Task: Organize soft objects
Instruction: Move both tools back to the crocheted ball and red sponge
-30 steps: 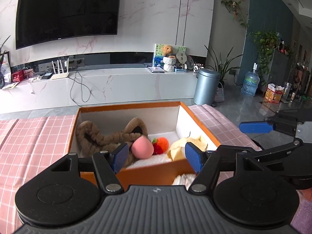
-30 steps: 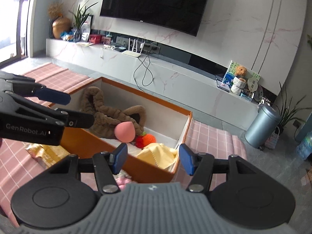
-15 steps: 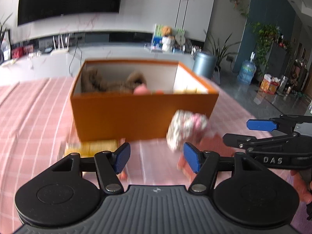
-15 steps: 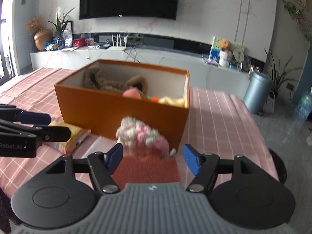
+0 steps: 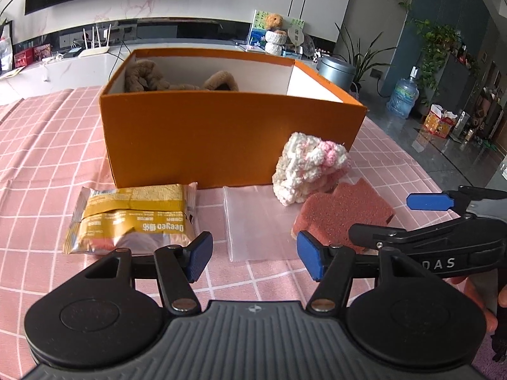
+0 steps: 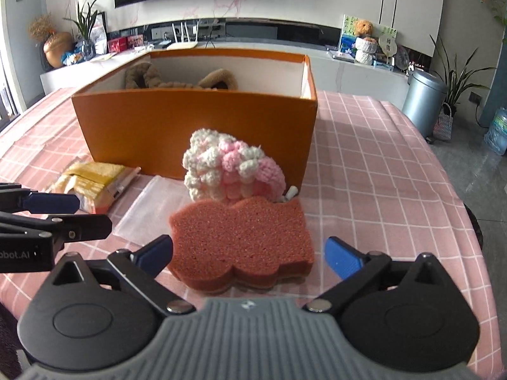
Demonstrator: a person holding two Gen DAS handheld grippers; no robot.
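An orange box [image 5: 221,139] stands on the pink checked cloth with a brown plush [image 5: 142,76] inside. In front of it lie a white-and-pink crocheted piece [image 6: 228,167] and a reddish sponge [image 6: 240,240]. My right gripper [image 6: 250,255] is low over the table and its jaws are opening. The sponge lies between the pads, which stand clear of it on both sides. My left gripper [image 5: 255,256] is open and empty, just above a clear plastic bag [image 5: 253,215]. A wrapped yellow cloth packet [image 5: 133,215] lies to its left.
The two grippers are close side by side: the right gripper [image 5: 389,217] shows at the right edge of the left wrist view. Behind the table runs a white marble TV bench [image 6: 285,50]. A grey bin [image 6: 424,101] stands on the floor to the right.
Both grippers have come down from above the box to table level in front of it. The right jaws have spread much wider around the sponge. The box's inside is now mostly hidden.
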